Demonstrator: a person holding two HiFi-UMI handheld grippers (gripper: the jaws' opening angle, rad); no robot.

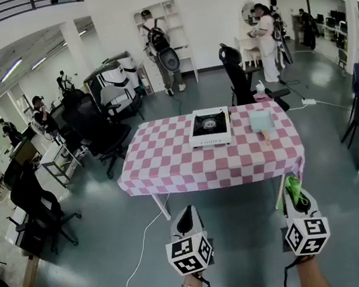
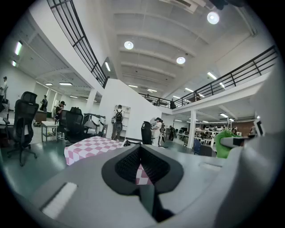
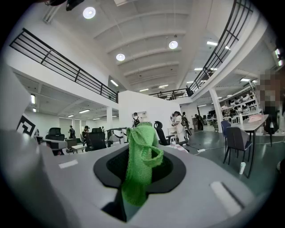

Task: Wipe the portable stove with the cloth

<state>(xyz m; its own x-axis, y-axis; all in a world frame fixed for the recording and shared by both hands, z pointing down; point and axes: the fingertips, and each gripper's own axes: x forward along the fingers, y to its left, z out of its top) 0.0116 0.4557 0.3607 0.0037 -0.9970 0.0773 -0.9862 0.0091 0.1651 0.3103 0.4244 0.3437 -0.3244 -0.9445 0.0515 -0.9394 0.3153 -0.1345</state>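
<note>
The portable stove [image 1: 209, 127], white with a black burner top, sits on the far middle of the pink checkered table [image 1: 169, 165]. Both grippers are held low, well short of the table's near edge. My right gripper [image 1: 291, 185] is shut on a green cloth [image 1: 294, 189]. In the right gripper view the cloth [image 3: 139, 164] stands up between the shut jaws of the right gripper [image 3: 141, 133] and folds over at the top. My left gripper [image 1: 187, 211] is shut with nothing in it. In the left gripper view the left gripper [image 2: 140, 149] points toward the table [image 2: 89, 147].
A pale blue item with a wooden handle [image 1: 261, 121] lies to the right of the stove. Black office chairs [image 1: 106, 134] stand left of and behind the table. A white cable [image 1: 141, 258] trails on the floor. Several people [image 1: 158, 47] stand at the back.
</note>
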